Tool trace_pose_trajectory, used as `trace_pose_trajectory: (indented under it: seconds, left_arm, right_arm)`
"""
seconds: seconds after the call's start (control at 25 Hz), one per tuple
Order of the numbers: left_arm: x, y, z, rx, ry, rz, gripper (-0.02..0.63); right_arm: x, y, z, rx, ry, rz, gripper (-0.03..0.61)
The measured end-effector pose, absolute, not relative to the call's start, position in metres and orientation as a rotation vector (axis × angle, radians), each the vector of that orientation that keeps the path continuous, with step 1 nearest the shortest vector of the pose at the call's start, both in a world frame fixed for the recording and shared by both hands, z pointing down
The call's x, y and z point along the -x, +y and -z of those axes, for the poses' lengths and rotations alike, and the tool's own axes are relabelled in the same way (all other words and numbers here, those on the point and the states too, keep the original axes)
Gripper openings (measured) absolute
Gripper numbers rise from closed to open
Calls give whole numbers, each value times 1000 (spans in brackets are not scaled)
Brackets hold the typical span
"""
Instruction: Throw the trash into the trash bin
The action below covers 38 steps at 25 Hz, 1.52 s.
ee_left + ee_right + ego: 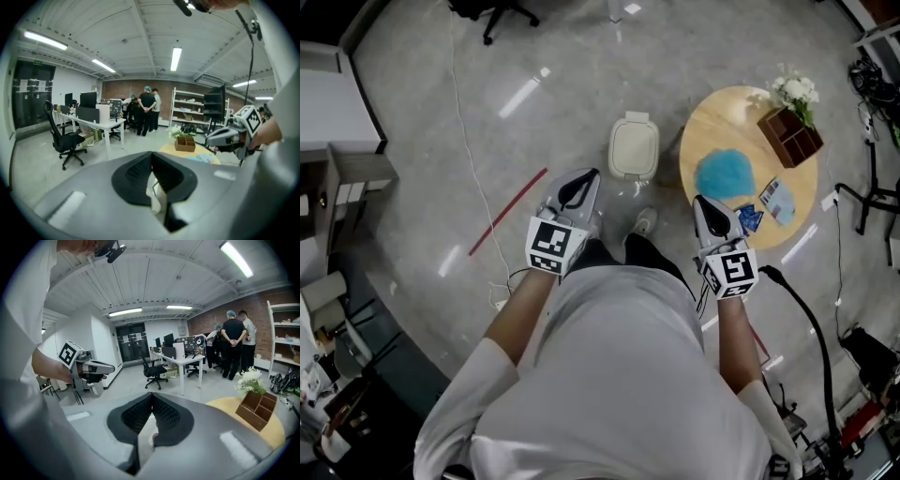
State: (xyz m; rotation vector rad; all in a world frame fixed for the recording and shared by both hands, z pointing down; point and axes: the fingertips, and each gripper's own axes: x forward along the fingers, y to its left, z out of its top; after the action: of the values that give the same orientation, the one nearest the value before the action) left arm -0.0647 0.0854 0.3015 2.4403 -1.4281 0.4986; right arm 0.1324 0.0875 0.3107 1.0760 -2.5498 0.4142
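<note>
Reflecting lights, grey floor (487,112) bears wooden table (722,122); left gripper (586,180) and right gripper (703,206) fingers clenched, empty.

The trash bin (634,147) stands upright on the grey floor (487,141) ahead of me. It is a small cream box with rounded corners, closed on top, just beside the left edge of the round wooden table (712,122). The trash lies on that table: a fluffy blue wad (724,175) (cloth or paper, I cannot tell) and, close by toward my side, a few small blue-and-white wrappers (773,201).
</note>
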Motion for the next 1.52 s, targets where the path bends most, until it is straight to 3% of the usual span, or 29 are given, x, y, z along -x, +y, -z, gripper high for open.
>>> trace_pose_trajectory:
  seconds: [1.52]
  left_arm:
    - [45,31,-555,-2332,-1050,-727,5]
  right_arm:
    - [-94,54,-524,-1133,-2327,-718,2]
